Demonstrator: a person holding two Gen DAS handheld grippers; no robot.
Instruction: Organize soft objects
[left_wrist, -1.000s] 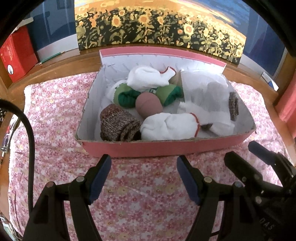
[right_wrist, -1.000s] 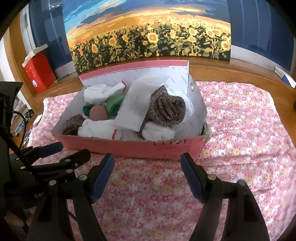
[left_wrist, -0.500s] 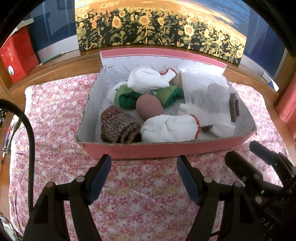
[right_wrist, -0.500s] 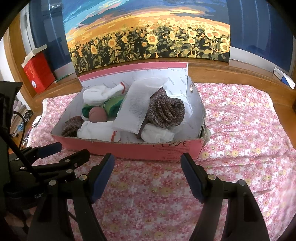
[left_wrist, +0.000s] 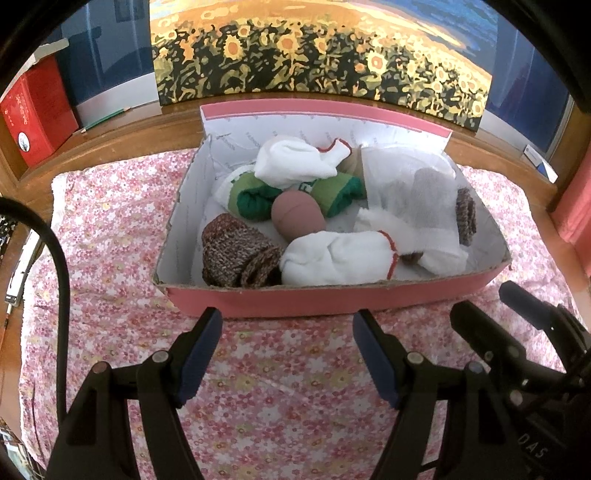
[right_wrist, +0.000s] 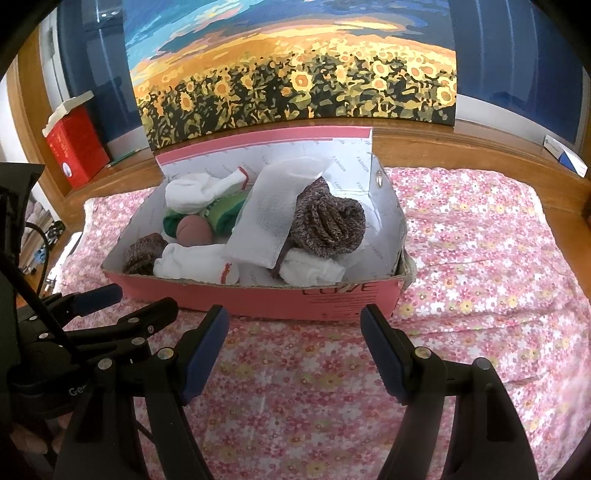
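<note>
Floral cloth (left_wrist: 110, 236), left gripper (left_wrist: 286, 350) — right gripper (right_wrist: 293, 345) agape, empty

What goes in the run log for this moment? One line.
left gripper: open, empty | right gripper: open, empty | socks: in pink box

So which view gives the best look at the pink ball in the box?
The left wrist view: the pink ball lies nearly whole, mid-box. The right wrist view shows it smaller, its lower part hidden behind a white sock.
</note>
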